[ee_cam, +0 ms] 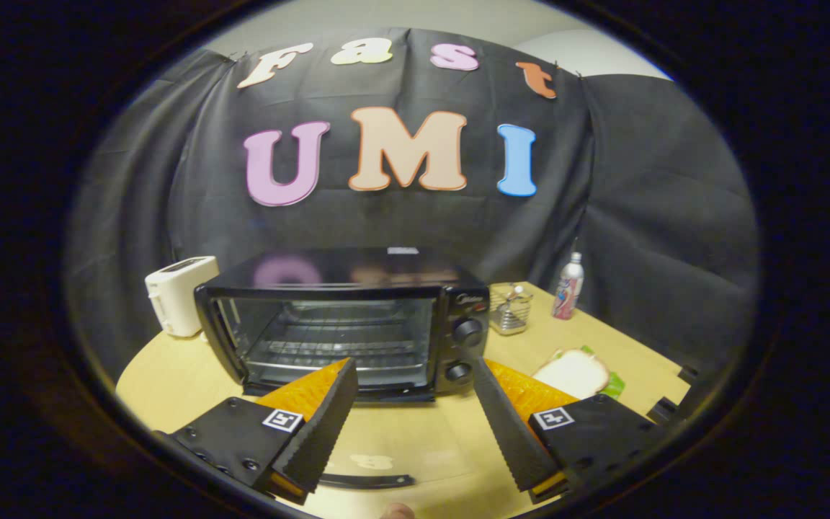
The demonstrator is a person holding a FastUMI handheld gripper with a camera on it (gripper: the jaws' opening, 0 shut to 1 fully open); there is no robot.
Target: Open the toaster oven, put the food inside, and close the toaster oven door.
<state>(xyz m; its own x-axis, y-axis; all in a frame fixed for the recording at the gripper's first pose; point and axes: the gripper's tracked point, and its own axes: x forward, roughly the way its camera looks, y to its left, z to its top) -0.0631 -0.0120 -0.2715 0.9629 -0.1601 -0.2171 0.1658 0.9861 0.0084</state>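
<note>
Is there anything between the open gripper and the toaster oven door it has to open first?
Nothing visible does. The gripper is open, fingers spread, with bare table just ahead up to the closed toaster oven. The sandwich lies off beyond the right finger, clear of the path.

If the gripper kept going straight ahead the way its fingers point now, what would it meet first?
Probably the black toaster oven, around its closed glass door; the open gripper holds nothing, with bare wooden table between, though depth is unclear.
</note>
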